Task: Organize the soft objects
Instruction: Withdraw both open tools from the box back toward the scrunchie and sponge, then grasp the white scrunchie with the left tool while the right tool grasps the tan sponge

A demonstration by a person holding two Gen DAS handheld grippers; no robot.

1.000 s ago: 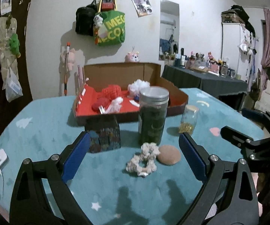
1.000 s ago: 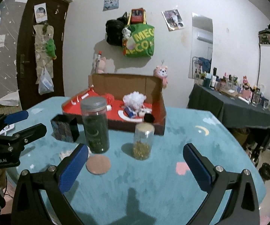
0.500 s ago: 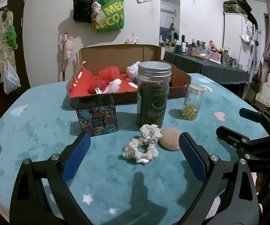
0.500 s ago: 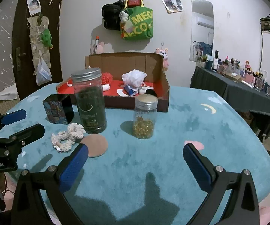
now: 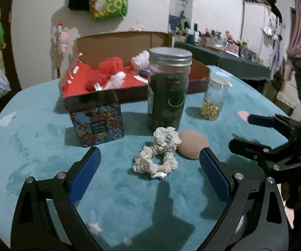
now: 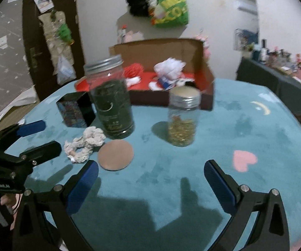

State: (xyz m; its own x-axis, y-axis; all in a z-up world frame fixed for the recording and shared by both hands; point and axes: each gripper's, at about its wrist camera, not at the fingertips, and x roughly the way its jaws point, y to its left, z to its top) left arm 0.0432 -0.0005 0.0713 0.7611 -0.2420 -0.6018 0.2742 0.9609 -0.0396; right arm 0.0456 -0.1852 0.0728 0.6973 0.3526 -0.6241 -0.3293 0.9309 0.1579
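Left wrist view shows the left hand-held gripper (image 5: pixel 148 167) spread wide and empty, its blue pads flanking a cream crocheted scrunchie (image 5: pixel 157 153) that lies flat on the teal plush surface (image 5: pixel 35 146). The scrunchie is a loose, knobbly ring with a small white tag at its near edge. It touches a flat round tan pad (image 5: pixel 192 144) on its right and sits just in front of a tall dark glass jar with a metal lid (image 5: pixel 168 90). The likeliest slip, judging from this layout, is closing on the tan pad along with the scrunchie, or nudging the jar, since all three crowd together. The soft yarn may also flatten and slide out if pinched only at its edge. An open cardboard box with a red lining (image 5: pixel 200 74), already holding red and white soft items, stands behind. The right hand-held gripper (image 6: pixel 150 179) also hangs open and empty, near a small glass jar of gold bits (image 6: pixel 182 119).
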